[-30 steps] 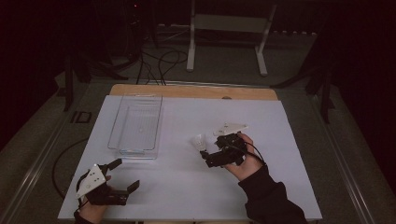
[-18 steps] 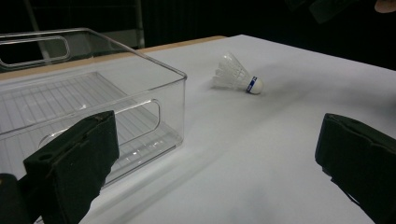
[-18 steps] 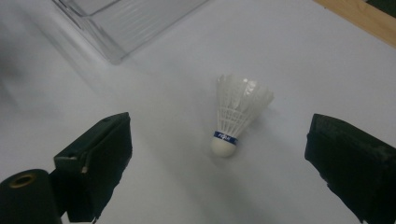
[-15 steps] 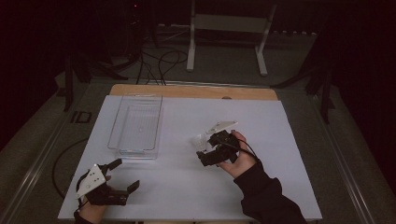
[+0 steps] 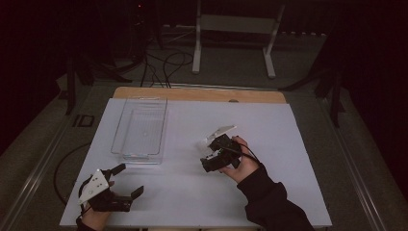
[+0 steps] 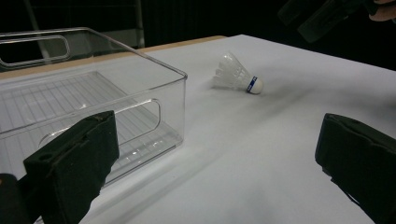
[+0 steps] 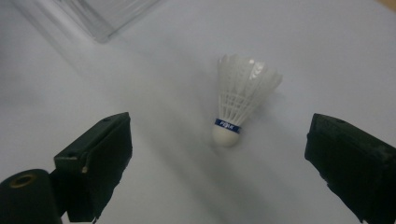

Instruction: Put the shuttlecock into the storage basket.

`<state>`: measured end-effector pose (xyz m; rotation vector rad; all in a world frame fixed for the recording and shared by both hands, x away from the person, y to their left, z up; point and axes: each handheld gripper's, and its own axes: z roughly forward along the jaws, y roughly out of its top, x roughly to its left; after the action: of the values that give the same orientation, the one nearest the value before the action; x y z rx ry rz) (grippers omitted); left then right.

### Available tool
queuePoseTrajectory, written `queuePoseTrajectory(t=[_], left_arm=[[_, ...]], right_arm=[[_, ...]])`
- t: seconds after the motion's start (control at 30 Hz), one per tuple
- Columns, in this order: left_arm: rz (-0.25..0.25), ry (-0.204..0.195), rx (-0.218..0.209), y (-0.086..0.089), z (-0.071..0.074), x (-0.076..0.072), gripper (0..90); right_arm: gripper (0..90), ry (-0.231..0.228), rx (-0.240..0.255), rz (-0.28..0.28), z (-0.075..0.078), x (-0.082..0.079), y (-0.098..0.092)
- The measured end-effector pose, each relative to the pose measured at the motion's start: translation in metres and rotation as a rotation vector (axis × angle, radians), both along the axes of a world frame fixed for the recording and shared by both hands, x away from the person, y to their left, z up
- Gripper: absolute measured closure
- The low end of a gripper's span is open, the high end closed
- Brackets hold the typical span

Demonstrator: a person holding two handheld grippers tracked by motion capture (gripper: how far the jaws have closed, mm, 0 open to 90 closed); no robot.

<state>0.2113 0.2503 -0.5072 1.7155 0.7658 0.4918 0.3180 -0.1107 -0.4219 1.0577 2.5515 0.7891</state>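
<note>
Room, high view: dark floor with cables and a white stand [image 5: 233, 36] lying beyond a table [image 5: 288, 144] covered in white, its wooden edge showing at the far side.
Box, high view: clear plastic box [image 5: 140, 130] sitting on the left half of the table, long side running away from the person.
Left gripper, high view: left gripper [image 5: 120, 185] resting near the front left corner, jaws standing apart, holding nothing.
Right gripper, high view: right gripper [image 5: 208, 156] hovering mid-table in the person's hand [image 5: 243, 163], pointing left and down; shuttlecock itself too small to make out from above.
Shuttlecock, left gripper view: shuttlecock [image 6: 237, 74] lying on its side on the white surface, well apart from the box [image 6: 84, 107], cork tip pointing right.
Jaws, left gripper view: spreading wide, nothing between them but bare table.
Shuttlecock, right gripper view: shuttlecock [image 7: 240, 100] lying between and just ahead of the open jaws, cork tip with blue band facing the camera, feathers pointing away.
Jaws, right gripper view: standing wide apart, touching nothing.
Box, right gripper view: corner of box [image 7: 100, 14] showing at top left.
</note>
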Motion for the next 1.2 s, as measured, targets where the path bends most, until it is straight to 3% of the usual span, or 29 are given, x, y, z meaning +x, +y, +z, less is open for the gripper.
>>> queuePoseTrajectory(t=[0.27,0.43,1.1,1.2], left_arm=[[0.0,0.0,0.001,0.0,0.0,0.0,0.3],[0.0,0.001,0.0,0.0,0.0,0.0,0.3],[-0.002,0.003,-0.002,0.0,0.0,0.0,0.3],[-0.004,0.004,-0.004,0.0,0.0,0.0,0.3]], right_arm=[[7.8,0.038,-0.033,-0.026,-0.005,0.003,0.005],[8.2,0.092,-0.05,-0.066,-0.009,0.007,0.007],[9.0,0.183,-0.066,-0.126,-0.016,0.021,0.013],[12.8,0.211,-0.068,-0.134,-0.017,0.025,0.013]])
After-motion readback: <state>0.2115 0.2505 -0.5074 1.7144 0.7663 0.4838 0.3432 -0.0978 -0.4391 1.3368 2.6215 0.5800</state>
